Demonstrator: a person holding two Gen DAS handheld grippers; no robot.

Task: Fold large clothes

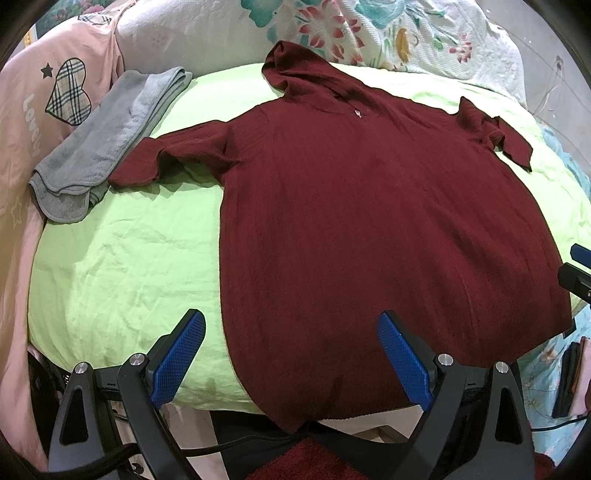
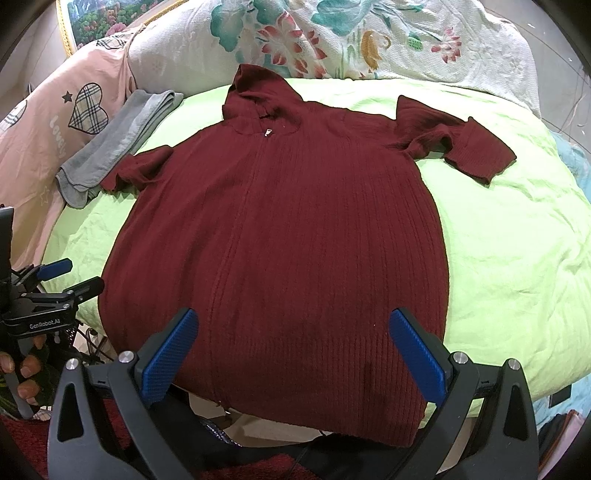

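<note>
A dark red ribbed hooded sweater (image 1: 369,221) (image 2: 280,236) lies spread flat, front up, on a lime green sheet (image 1: 122,266) (image 2: 517,258). Its hood points away and its short sleeves (image 1: 147,162) (image 2: 461,147) lie out to the sides. My left gripper (image 1: 291,332) is open, held near the hem's left part, with nothing between its blue pads (image 1: 181,358). My right gripper (image 2: 295,328) is open over the hem's right part, also empty. The left gripper (image 2: 70,277) shows at the left edge of the right wrist view, held by a gloved hand (image 2: 26,373).
A folded grey towel (image 1: 103,147) (image 2: 114,147) lies beside the left sleeve. A pink cover with a plaid heart (image 1: 66,92) is at the left. A floral quilt (image 1: 369,33) is bunched behind the hood. A dark flat object (image 1: 569,376) lies at the right.
</note>
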